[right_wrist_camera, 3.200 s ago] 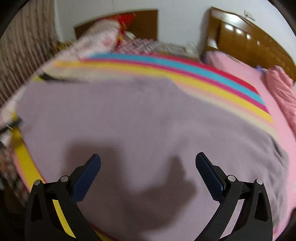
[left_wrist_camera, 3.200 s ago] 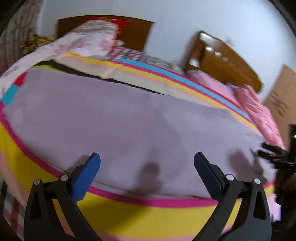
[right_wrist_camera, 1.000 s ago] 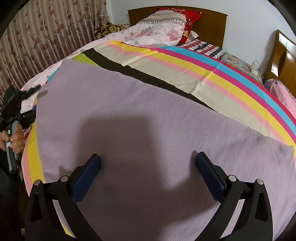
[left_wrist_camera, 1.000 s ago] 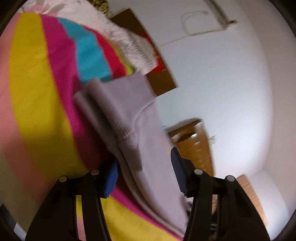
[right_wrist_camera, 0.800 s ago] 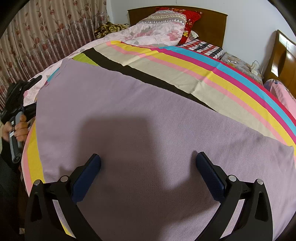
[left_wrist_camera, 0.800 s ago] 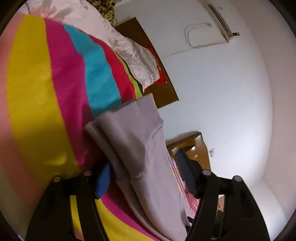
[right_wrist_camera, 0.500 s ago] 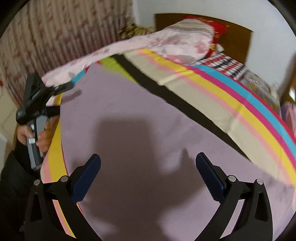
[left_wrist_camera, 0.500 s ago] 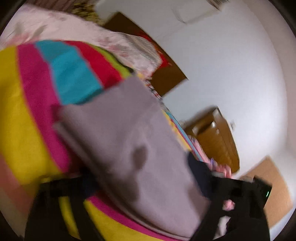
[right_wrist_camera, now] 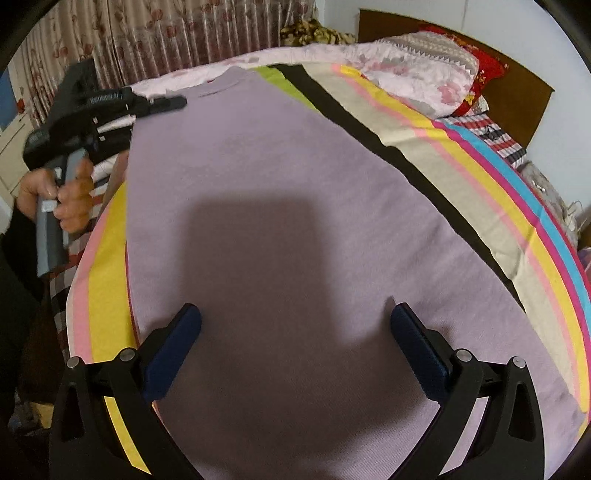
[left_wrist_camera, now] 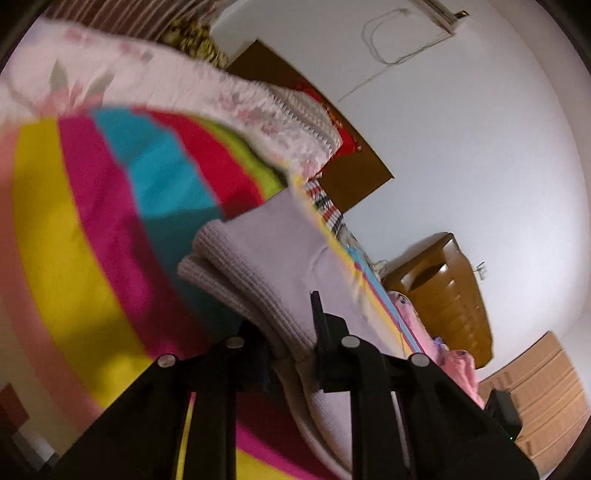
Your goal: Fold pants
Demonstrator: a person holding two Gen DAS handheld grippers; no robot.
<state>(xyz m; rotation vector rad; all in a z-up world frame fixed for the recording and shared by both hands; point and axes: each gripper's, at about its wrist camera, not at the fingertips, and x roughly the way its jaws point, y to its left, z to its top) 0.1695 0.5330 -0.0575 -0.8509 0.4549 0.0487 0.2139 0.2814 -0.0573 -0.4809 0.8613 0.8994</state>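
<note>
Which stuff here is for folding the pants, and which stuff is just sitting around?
For the job:
pants, lilac, spread flat on the bed
left gripper, shut on the pants' ribbed end
right gripper, open above the pants

Just sitting around:
striped sheet under the pants
floral quilt
red pillow
curtains
headboard

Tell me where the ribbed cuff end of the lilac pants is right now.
In the left wrist view the ribbed cuff sits center frame, clamped in the left gripper, over the striped bedspread.
</note>
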